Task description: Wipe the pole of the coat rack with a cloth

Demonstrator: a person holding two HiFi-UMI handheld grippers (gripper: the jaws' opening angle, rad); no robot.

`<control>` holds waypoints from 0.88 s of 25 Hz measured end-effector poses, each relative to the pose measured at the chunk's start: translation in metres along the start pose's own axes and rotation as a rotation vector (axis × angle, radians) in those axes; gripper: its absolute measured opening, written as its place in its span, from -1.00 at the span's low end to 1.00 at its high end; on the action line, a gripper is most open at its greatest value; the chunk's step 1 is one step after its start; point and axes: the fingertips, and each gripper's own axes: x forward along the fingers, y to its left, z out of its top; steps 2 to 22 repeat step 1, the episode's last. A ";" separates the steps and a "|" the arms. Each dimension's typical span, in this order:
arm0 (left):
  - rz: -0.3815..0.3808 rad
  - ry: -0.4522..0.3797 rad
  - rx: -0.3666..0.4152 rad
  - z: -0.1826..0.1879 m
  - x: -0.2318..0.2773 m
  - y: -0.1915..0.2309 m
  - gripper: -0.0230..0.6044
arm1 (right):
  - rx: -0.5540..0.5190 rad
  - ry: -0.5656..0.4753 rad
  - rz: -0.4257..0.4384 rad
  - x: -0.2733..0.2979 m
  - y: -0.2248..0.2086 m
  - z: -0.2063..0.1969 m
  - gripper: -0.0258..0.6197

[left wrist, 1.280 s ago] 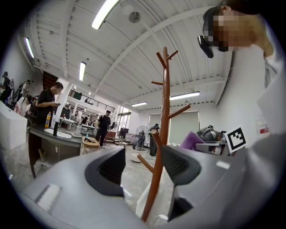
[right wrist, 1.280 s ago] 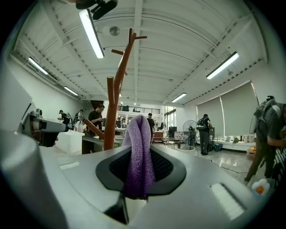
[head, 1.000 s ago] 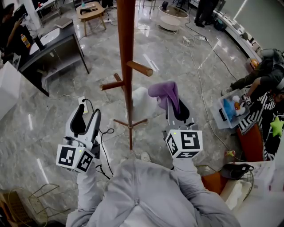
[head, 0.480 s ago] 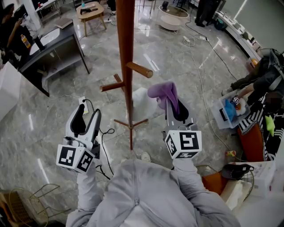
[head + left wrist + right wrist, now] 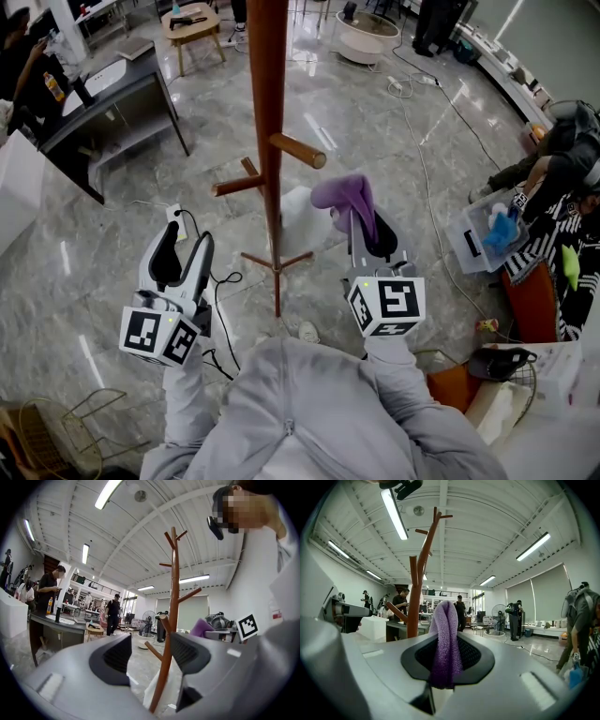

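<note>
The grey marble floor (image 5: 103,253) fills the head view beneath you. From the middle of that view the brown wooden pole (image 5: 266,112) of the coat rack runs up to 12 o'clock and out of frame, with its crossed feet (image 5: 275,262) spread on the floor. A dark desk (image 5: 112,94) stands at 10 o'clock, well apart from the rack.

Your left gripper (image 5: 187,246) sits at 8 o'clock from the feet. Its jaws stand apart with nothing between them, and in the left gripper view the pole shows through the gap, further off and untouched.

Your right gripper (image 5: 370,230) sits at 4 o'clock from the feet, jaws pressed together on the purple cloth (image 5: 349,195). The cloth stands up out of the jaws as a folded loop. It lies near the pole at its 3 o'clock, apart from it. In the right gripper view the pole rises at 10 o'clock of the cloth.

A round peg (image 5: 298,149) juts from the pole toward 4 o'clock, just above the cloth; a thinner one (image 5: 234,184) points to 8 o'clock.
</note>
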 end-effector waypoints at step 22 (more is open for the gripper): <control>0.000 0.000 0.000 -0.001 0.000 0.001 -0.05 | 0.000 0.001 0.000 0.001 0.001 -0.001 -0.75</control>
